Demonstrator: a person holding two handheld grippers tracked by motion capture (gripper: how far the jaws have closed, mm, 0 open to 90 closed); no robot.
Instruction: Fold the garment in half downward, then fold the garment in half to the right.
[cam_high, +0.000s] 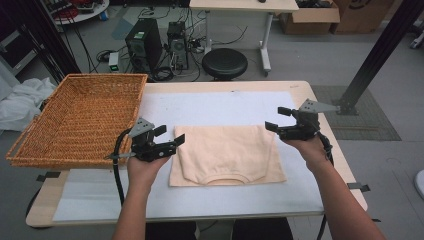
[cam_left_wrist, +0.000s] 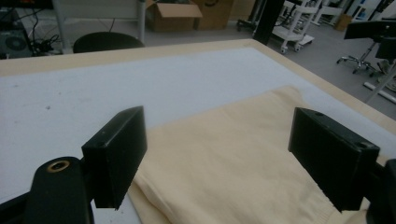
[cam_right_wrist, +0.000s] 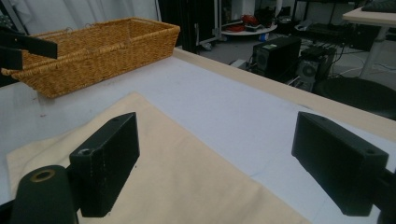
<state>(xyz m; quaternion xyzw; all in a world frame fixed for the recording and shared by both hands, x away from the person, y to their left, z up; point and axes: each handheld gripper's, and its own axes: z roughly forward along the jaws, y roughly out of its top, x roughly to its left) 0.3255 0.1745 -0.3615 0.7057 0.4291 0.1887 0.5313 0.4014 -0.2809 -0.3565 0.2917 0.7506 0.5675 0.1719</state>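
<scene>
Both grippers are off the cloth, jaws spread, nothing between them. Left gripper (cam_high: 169, 136) hovers at the left edge of the folded cream garment (cam_high: 227, 154), right gripper (cam_high: 278, 119) at its upper right corner, each pointing inward toward the other.

Garment lies flat on the white mat (cam_high: 210, 107), mid-table, collar edge toward the person, long axis running left-right between the two hands. Left gripper view has the cloth directly under and ahead of its jaws; right gripper view has the cloth under its one jaw and bare mat under the other, so the right one sits at the edge, not over the middle.

Wicker basket (cam_high: 80, 117) is at the table's left end, overhanging it, well clear of the garment. Left hand (cam_high: 145, 167) is the nearer one to it; any move there runs leftward along the garment's long axis.
</scene>
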